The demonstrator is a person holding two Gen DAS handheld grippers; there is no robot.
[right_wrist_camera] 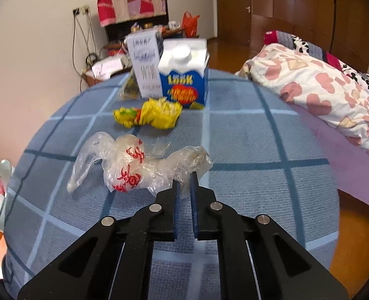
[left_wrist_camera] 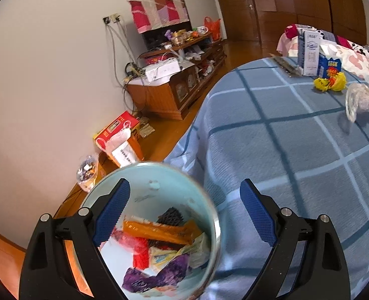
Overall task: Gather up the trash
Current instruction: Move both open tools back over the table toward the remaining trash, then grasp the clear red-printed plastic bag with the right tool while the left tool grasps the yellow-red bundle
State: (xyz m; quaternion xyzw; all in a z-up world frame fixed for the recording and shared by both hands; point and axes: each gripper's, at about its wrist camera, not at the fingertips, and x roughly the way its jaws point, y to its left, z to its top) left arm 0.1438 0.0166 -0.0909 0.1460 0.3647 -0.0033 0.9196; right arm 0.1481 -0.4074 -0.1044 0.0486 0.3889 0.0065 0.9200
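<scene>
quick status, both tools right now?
Left tool: open, holding nothing, poised over the trash bin.
Right tool: closed on the clear plastic bag.

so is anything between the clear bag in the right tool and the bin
Nothing visible. The right tool is shut on the clear bag above the blue cloth. The bin sits at the cloth's left edge, and the stretch between them shows only bare cloth. The yellow wrapper and cartons lie farther back.
</scene>
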